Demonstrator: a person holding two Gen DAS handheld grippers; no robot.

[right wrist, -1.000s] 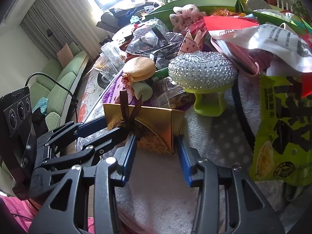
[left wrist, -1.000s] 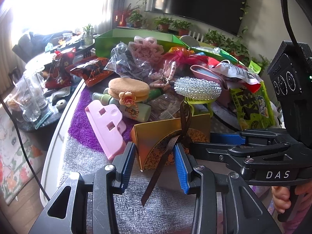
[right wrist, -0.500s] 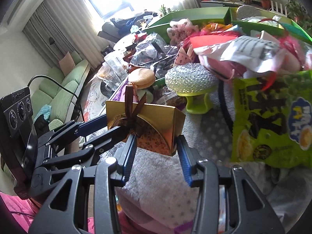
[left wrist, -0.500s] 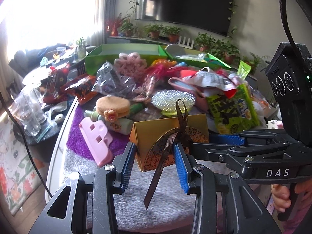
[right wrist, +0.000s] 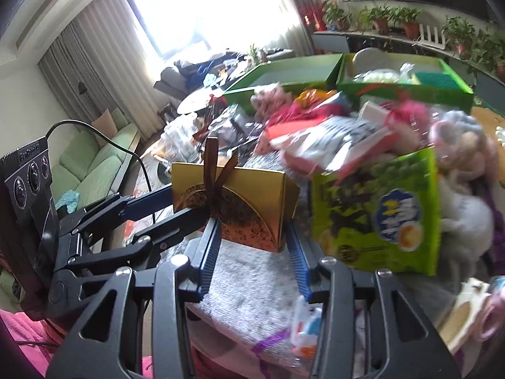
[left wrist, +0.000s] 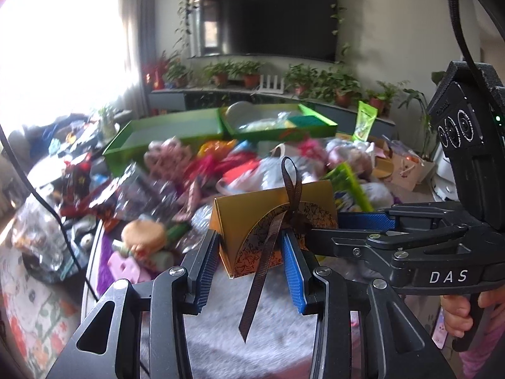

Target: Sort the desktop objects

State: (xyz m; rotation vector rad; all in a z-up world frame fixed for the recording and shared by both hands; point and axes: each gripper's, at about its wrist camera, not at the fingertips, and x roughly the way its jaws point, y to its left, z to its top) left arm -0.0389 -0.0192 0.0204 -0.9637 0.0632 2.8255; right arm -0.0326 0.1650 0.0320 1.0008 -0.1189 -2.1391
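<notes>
Gift box [left wrist: 249,211]: between my two grippers, above the mat [left wrist: 277,331].
Trays [left wrist: 164,135]: behind the clutter.

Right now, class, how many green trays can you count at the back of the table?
2. The left tray sits behind the clutter and looks bare inside; the right tray adjoins it and holds items. Clutter could hide others.

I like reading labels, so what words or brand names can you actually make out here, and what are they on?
"DAS": white letters on the right gripper, on its black handle, seen from the left wrist.
Green snack bag: printed lettering, too blurred to read.
Camera box on the left gripper: raised lettering, too small to read.
</notes>
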